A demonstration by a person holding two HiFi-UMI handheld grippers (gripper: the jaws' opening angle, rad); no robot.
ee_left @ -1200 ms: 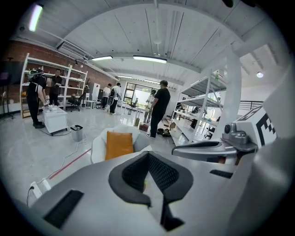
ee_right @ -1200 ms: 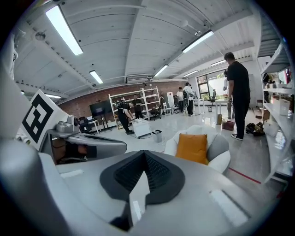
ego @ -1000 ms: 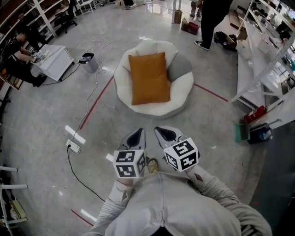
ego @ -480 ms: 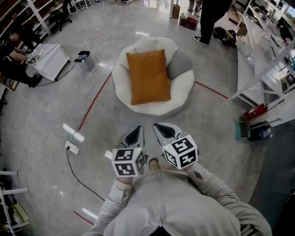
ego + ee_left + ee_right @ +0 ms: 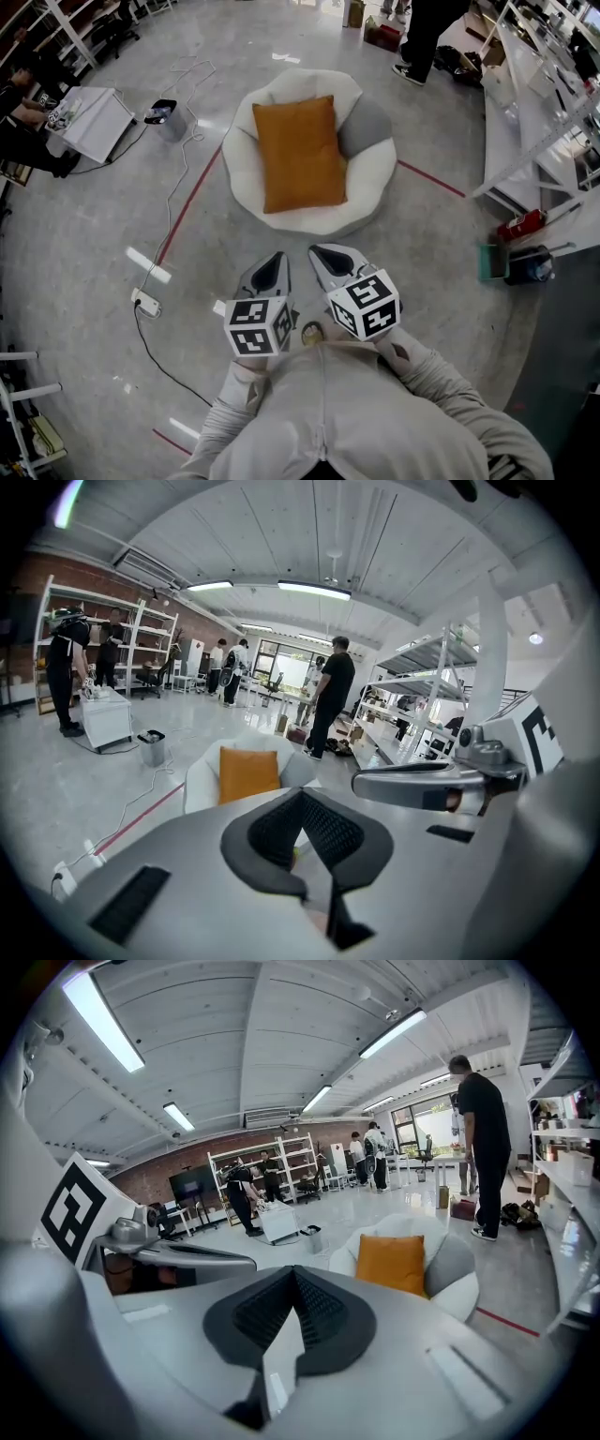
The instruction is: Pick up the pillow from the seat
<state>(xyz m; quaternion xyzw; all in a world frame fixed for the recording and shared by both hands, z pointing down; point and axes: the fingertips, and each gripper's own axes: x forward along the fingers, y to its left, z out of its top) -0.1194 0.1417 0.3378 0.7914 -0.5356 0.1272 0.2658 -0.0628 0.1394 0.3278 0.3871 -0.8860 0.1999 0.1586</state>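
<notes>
Only the gripper views show the ceiling lights (image 5: 98, 1021); only the head view shows the holder's sleeves (image 5: 431, 384). The white seat (image 5: 375, 183) carries the orange pillow (image 5: 298, 155), which overlaps a grey cushion (image 5: 366, 127). Floor (image 5: 441, 244) separates it from the left tool (image 5: 274, 270) and right tool (image 5: 330, 261), both clenched on nothing.

The pillow (image 5: 298, 153) is plain burnt orange, the seat (image 5: 246, 178) white with a grey cushion (image 5: 366, 127), and the floor (image 5: 94, 216) glossy pale grey crossed by thin red lines (image 5: 192, 202). The left gripper (image 5: 277, 262) and right gripper (image 5: 323, 256) are light grey with black, cross-ridged pads (image 5: 323, 829), their cubes (image 5: 255, 326) white with black square markers, and the sleeves (image 5: 427, 370) pale beige. The table (image 5: 98, 117) and shelves (image 5: 525, 112) are white, the bin (image 5: 169, 120) grey, the dustpan (image 5: 489, 265) green, and a person (image 5: 431, 28) wears black.
</notes>
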